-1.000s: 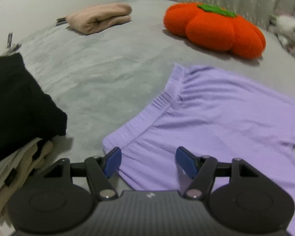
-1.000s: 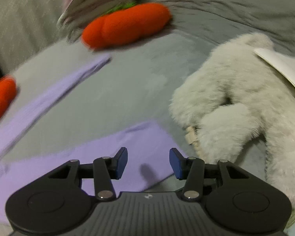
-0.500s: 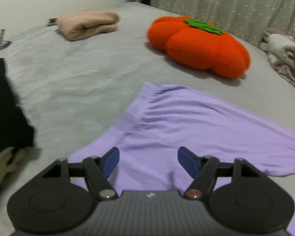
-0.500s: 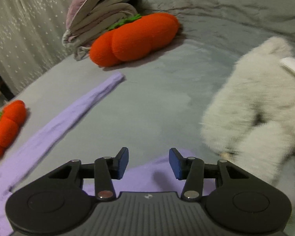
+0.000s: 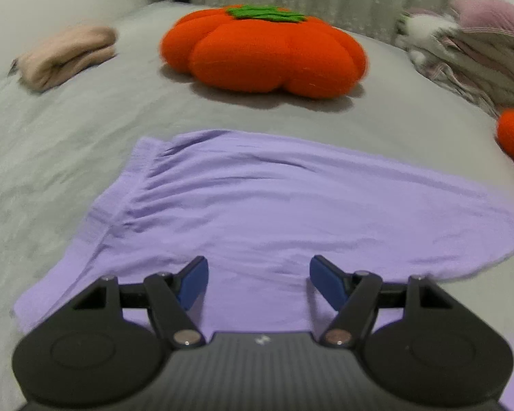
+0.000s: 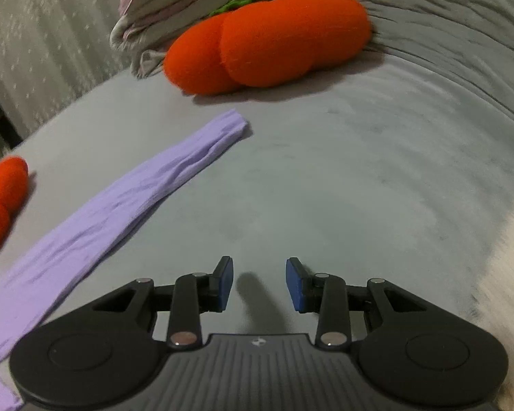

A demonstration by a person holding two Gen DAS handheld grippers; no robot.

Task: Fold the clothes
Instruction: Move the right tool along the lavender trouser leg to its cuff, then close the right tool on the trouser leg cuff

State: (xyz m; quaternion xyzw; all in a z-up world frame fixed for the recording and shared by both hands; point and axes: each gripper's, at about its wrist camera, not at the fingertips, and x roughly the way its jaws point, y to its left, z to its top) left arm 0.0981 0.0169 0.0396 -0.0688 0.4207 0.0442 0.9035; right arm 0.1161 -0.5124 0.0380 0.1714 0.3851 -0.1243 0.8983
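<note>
Lilac trousers (image 5: 257, 205) are lying spread flat on the grey bed (image 5: 51, 137) as we are holding the left tongs (image 5: 258, 282) over them, fingers apart and gripping nothing. We are keeping the right tongs (image 6: 258, 282) apart too, hovering above bare bedding beside one long trouser leg (image 6: 120, 205). An orange pumpkin cushion (image 5: 264, 54) is sitting beyond the waistband, near a folded beige garment (image 5: 65, 54).
</note>
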